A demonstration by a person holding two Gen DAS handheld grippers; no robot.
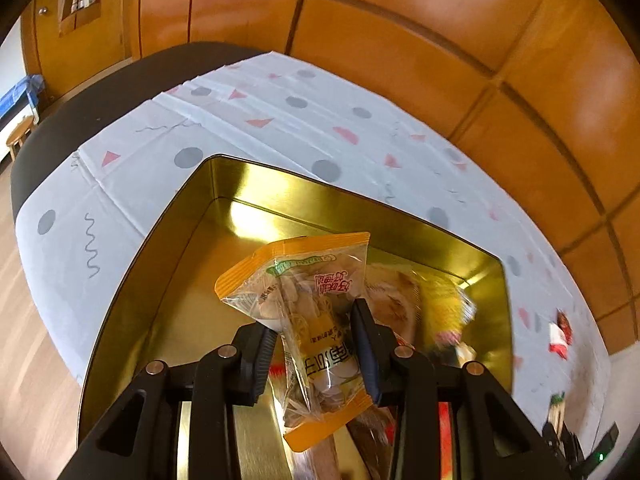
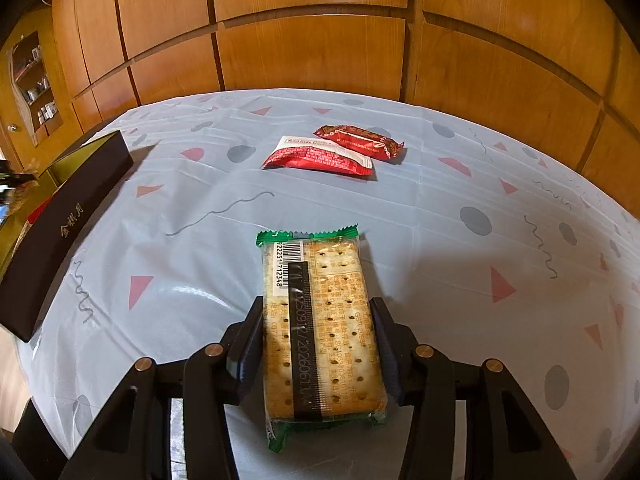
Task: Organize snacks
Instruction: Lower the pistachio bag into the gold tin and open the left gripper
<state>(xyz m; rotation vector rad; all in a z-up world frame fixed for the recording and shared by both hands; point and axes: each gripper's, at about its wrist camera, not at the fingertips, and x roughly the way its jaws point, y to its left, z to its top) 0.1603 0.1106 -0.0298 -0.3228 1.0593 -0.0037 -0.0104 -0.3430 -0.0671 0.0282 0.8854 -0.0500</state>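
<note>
Wooden wall panels stand behind your white patterned tablecloth (image 2: pixel 400 208). Your left gripper (image 1: pixel 316 320) pinches a light, crinkly orange-edged clear snack bag (image 1: pixel 304 304) by its middle, above the shiny gold tin box (image 1: pixel 168 240). Your right gripper (image 2: pixel 320 336) seems to squeeze a stiff, crumbly green-edged cracker pack (image 2: pixel 324 328) by its long sides, low over the cloth.

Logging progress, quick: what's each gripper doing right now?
Left gripper: shut on orange snack packet.
Right gripper: shut on cracker pack.
</note>
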